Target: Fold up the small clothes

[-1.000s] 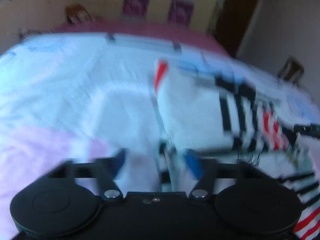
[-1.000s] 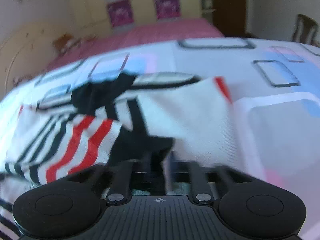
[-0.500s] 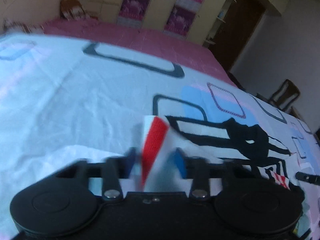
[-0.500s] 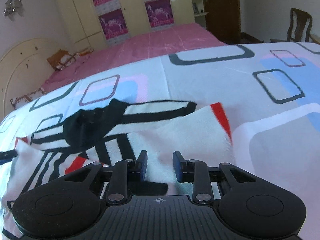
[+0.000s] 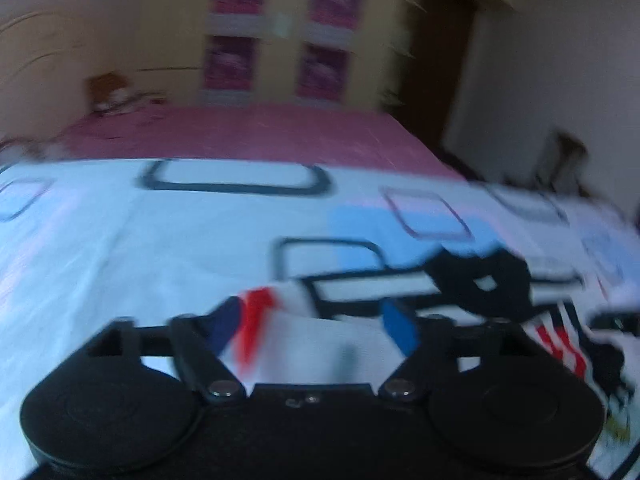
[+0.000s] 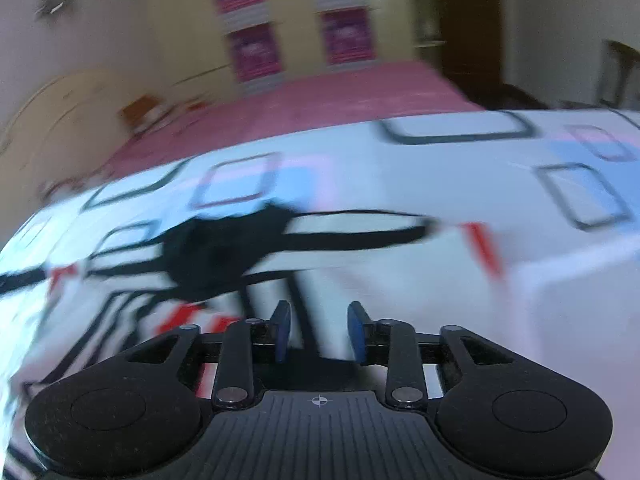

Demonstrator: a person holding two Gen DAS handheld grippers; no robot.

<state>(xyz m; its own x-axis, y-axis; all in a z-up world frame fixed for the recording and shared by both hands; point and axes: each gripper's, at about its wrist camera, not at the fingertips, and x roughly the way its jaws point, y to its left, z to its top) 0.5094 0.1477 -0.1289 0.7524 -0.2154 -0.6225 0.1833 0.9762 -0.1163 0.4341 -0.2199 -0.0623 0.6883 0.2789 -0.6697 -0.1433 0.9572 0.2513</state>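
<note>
L view: left tool [image 5: 316,322] wide open, striped shirt [image 5: 332,344] slack between the fingers on the bed [image 5: 160,248]. R view: right tool [image 6: 319,332] open too, shirt [image 6: 360,272] spread flat; folding prob. barely begun.

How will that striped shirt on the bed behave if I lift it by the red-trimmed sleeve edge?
The striped shirt will probably go floppy: it lies flat and creased on the bedsheet, following its surface. It looks like thin knit, so likely light. Lifted at the red-trimmed sleeve edge between the open left hand-held gripper fingers, the rest should drape and trail.
</note>
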